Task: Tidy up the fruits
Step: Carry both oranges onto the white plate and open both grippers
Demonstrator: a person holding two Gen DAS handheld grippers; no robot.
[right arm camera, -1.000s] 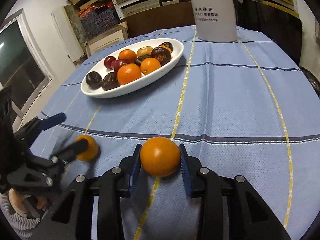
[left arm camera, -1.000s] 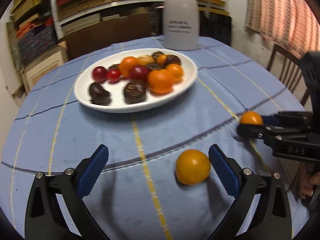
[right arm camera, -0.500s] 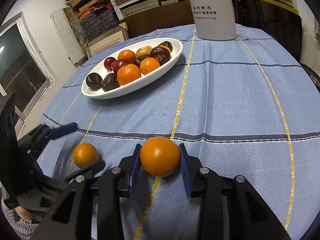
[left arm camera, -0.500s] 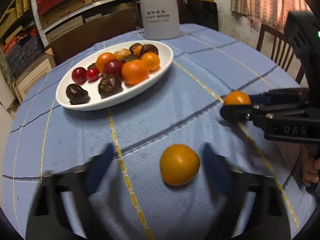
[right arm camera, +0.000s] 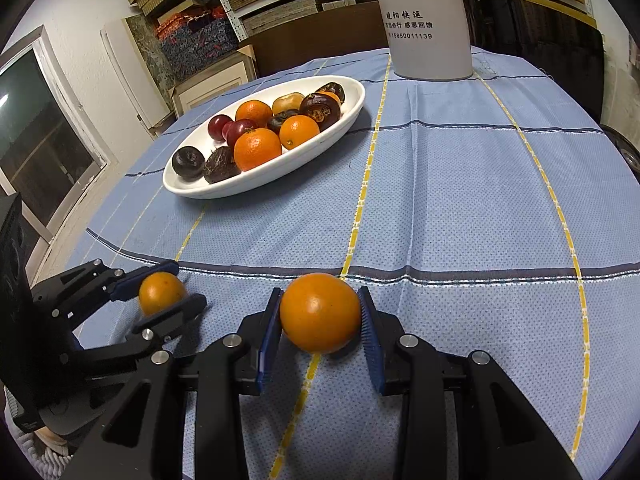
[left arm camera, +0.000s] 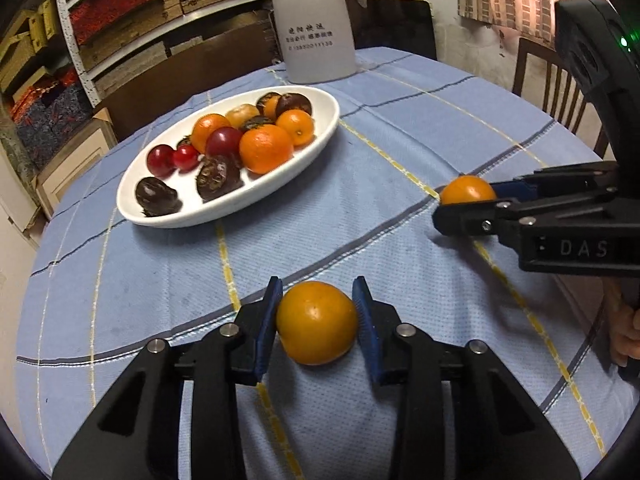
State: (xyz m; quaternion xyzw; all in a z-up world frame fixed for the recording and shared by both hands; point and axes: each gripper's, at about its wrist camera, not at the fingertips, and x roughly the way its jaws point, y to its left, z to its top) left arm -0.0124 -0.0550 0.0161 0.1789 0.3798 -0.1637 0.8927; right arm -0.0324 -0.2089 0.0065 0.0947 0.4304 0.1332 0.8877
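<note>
A white oval plate at the back of the blue tablecloth holds several oranges, red plums and dark fruits. My left gripper is shut on an orange near the front of the cloth; it also shows in the right wrist view. My right gripper is shut on a second orange, which shows at the right of the left wrist view. Both oranges sit low, at the cloth.
A tall white bottle stands behind the plate at the table's far edge. A wooden chair stands at the right. Shelves with boxes fill the background. The cloth shows bare between plate and grippers.
My left gripper moved over the front orange and closed its fingers on it. The right gripper has stayed shut on its orange.
</note>
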